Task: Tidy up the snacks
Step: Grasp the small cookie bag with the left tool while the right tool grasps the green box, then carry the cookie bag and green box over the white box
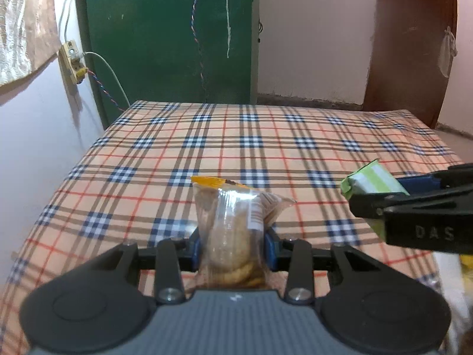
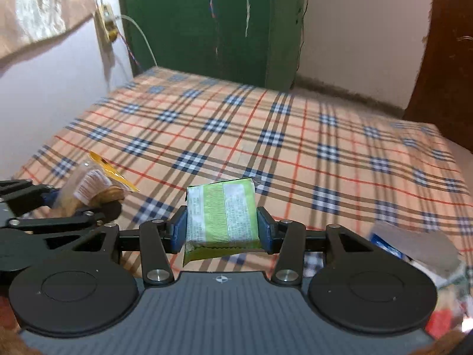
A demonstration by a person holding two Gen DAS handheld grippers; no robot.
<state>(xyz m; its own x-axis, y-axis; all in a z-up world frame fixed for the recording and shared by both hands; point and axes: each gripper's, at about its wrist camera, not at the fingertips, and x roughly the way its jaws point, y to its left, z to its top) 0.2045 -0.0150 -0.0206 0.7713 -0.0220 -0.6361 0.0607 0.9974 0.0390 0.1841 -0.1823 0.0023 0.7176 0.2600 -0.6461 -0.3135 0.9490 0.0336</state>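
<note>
My left gripper (image 1: 233,247) is shut on a clear cookie packet (image 1: 233,230) with an orange top edge, held upright above the plaid bedsheet (image 1: 236,148). My right gripper (image 2: 221,230) is shut on a green-and-white snack packet (image 2: 221,213), also held above the sheet. In the left wrist view the right gripper (image 1: 384,201) comes in from the right with the green packet (image 1: 372,182). In the right wrist view the left gripper (image 2: 85,198) shows at the left with the cookie packet (image 2: 91,186).
A pile of other snack packets (image 2: 419,251) lies at the near right on the sheet. A green door (image 1: 168,35) stands behind the bed, a wall socket with wires (image 1: 72,60) at the left, a brown door (image 1: 411,44) at the right.
</note>
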